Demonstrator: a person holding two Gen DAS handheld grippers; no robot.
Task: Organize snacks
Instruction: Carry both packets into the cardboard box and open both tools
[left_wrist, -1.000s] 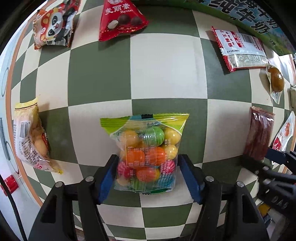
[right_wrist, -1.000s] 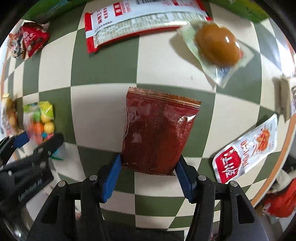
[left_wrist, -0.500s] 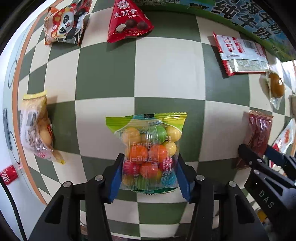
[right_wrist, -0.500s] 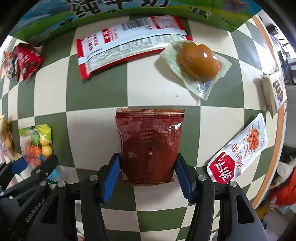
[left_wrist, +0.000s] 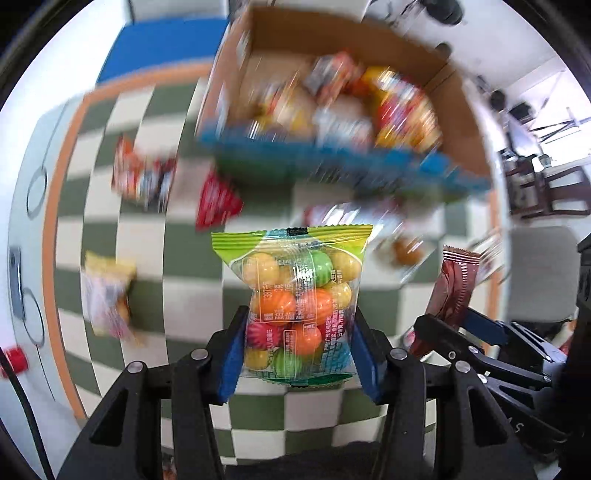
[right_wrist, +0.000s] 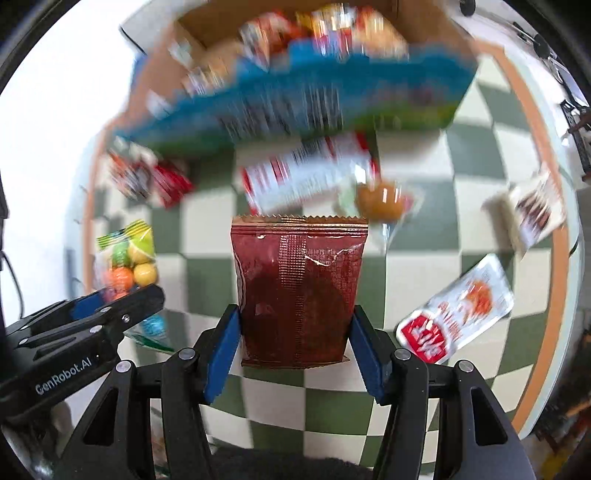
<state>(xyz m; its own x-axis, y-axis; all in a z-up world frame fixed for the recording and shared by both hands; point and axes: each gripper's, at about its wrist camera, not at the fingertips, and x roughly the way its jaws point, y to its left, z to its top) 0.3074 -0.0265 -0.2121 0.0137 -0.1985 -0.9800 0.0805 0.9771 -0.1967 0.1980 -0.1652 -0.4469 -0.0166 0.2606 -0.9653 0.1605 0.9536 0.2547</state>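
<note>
My left gripper is shut on a clear bag of coloured candy balls and holds it above the checkered table. My right gripper is shut on a dark red foil packet, also lifted off the table. Each gripper shows in the other's view: the right gripper with the red packet, the left with the candy bag. An open cardboard box with a blue printed front holds several snack packs; it stands ahead of both grippers and also shows in the right wrist view.
Loose snacks lie on the green and white checkered table: a red and white packet, a wrapped brown egg, a white and red sachet, a red triangular pack, a panda pack, a yellow bag.
Both grippers have lifted their packs off the table and tilted up, bringing the open box into view. The background is motion blurred.
</note>
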